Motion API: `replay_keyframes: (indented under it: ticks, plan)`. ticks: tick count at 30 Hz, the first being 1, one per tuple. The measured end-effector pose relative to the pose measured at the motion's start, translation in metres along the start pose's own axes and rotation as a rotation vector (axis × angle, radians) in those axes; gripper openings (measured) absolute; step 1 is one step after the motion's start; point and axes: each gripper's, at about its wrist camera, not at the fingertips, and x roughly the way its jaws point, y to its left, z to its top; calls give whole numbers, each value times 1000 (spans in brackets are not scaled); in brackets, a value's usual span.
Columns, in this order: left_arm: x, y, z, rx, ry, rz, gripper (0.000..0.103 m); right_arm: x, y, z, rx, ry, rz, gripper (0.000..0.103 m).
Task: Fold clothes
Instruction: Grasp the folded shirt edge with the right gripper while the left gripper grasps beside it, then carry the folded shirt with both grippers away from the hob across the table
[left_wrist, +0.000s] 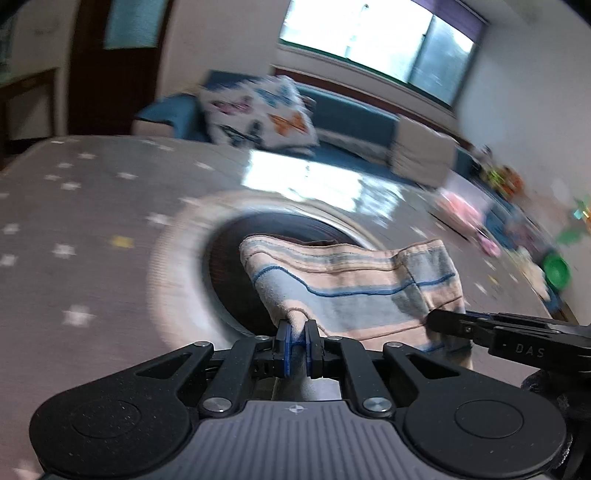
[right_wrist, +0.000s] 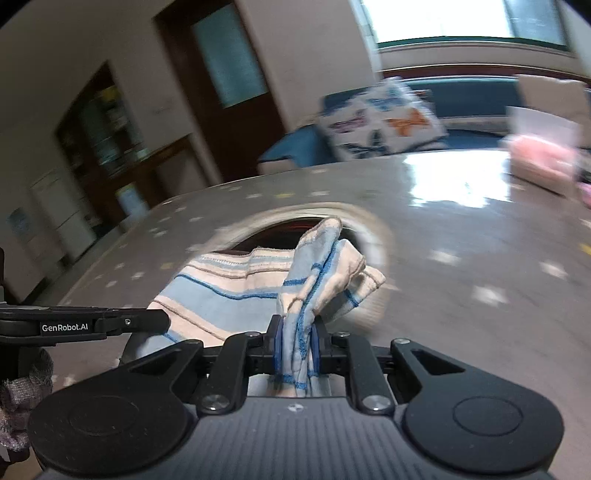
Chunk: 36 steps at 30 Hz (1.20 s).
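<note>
**A:** Where's your striped cloth (left_wrist: 347, 291) sitting?

**B:** Held up over the round basket (left_wrist: 177, 266) on the star-print table (left_wrist: 74, 206). Your left gripper (left_wrist: 298, 341) is pinching one edge of it, and your right gripper (right_wrist: 297, 341) is clamped on a bunched corner.

**A:** And the background?

**B:** Blurry. There's a butterfly pillow (left_wrist: 258, 110).

A home living room: a blue sofa (left_wrist: 354, 110) with a butterfly cushion (left_wrist: 258, 110) fills the upper middle, under a bright window (left_wrist: 376, 37); a dark wooden door (right_wrist: 221, 74) stands upper left, toys (left_wrist: 502, 177) at right.
</note>
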Motion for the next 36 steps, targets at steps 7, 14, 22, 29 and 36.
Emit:
replay_keyframes:
  ticks: [7,14,22,29,36]
  plan:
    - [-37,87,20,-104,-88,154,8,80,85,43,-127,55,161,13]
    - [-54,167,30,-211,-118,306,8,160,157,68,-207,110,290,13]
    - [-43,222,28,-291,-83,415,8,224,202,66,-268,176,330,14]
    - [-33,236,13,-308,-34,444,13,233,207,58,-300,196,278,25]
    - [-32,239,10,-295,-33,457,17,214,213,62,-361,130,258,84]
